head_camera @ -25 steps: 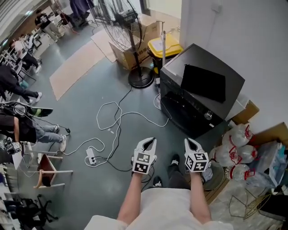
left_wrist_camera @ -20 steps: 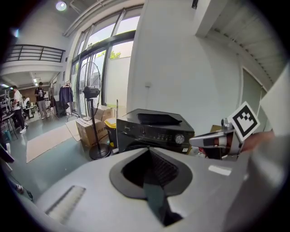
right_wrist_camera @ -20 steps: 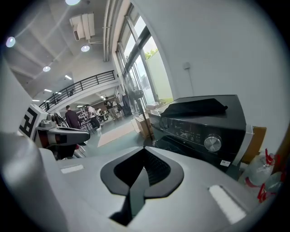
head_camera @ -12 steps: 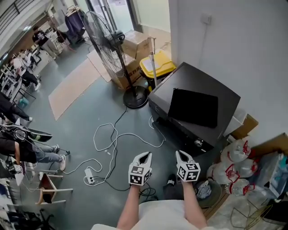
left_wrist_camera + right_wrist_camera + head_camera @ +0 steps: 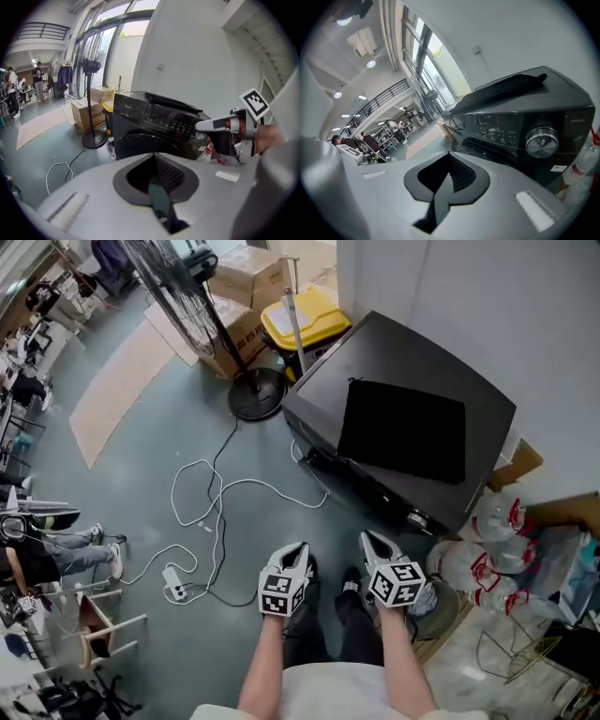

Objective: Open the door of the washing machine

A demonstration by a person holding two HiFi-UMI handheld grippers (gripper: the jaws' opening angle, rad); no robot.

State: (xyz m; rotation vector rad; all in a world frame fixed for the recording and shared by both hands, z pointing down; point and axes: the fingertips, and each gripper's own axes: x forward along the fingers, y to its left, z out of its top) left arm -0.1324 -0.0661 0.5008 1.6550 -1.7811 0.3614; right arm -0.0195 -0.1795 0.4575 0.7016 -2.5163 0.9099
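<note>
To the left of the washing machine a fan stands on the floor, and a white cable loops in front of the machine's left corner. The left gripper hangs in front of the machine, well short of it, its jaws pressed together on nothing. The right gripper is just beside it, its jaws likewise closed and empty. The round door is on the machine's front face, below the control panel, and looks closed.

The step in hand is the approach. The jaws need parting before they reach the door and should come in low at its edge, where a handle probably is; I cannot tell which side. Pull along the hinge's arc, not straight back. Bags crowd the machine's right side, so swing room there is doubtful.
</note>
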